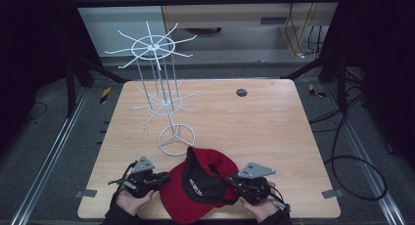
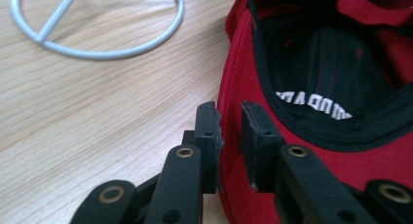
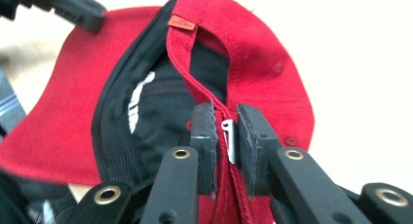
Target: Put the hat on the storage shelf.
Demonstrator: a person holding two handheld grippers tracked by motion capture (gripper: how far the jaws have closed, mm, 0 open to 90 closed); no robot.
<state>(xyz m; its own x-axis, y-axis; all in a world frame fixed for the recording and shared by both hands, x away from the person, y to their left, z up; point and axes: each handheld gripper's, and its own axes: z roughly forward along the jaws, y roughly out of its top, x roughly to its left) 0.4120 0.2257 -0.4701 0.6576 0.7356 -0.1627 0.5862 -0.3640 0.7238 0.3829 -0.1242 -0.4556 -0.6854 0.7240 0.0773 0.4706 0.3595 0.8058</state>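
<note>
In the high view we see a red baseball cap with a black lining lying upside down at the lower middle of the frame, on the near edge of a pale wooden counter. Just above it in the frame stands a white wire display rack with spoked tiers and a ring base; the ring foot sits just beside the cap's upper edge.

Our left claw comes in at the lower left of the cap, held in a hand. In the left gripper view the left claw has its jaws drawn close, with the red brim edge running between them; a narrow gap remains, and we think they are pinching the brim, though the fabric's contact with both pads is hard to make out.

Our right claw meets the cap at its lower right side, with a hand beneath it. In the right gripper view the right claw is nearly closed on the cap's red rear strap, a small metal buckle caught between the jaws. The left claw's dark tip shows at the upper left of that frame, against the brim.
</note>
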